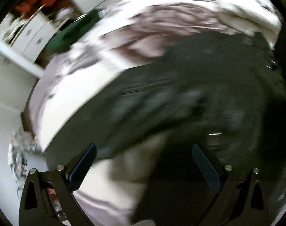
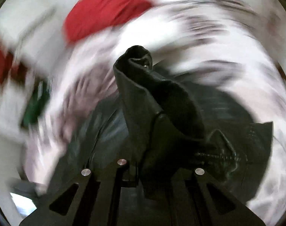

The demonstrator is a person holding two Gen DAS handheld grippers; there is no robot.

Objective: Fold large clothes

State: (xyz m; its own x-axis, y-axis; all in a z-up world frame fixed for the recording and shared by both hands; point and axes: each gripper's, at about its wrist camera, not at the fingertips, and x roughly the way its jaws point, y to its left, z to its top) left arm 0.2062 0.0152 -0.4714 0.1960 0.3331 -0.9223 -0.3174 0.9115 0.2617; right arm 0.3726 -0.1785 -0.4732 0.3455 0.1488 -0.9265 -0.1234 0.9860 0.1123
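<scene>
Black garment (image 2: 161, 101), pale pink-and-white patterned bedcover (image 1: 97, 60), red cloth (image 2: 105, 13)

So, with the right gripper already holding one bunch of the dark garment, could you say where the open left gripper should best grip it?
Probably the dark garment along its straight near edge by the pale bedcover. There the cloth seems flat, so the open left gripper could come from above.

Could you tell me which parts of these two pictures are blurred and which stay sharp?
Left wrist view: the bedspread and the dark garment are streaked with motion blur; only the open left gripper is crisp. Right wrist view: the background swirls, the red cloth smeared, while the right gripper and the dark fabric bunched in its fingers stay sharp. Both views bow at the edges.
</scene>
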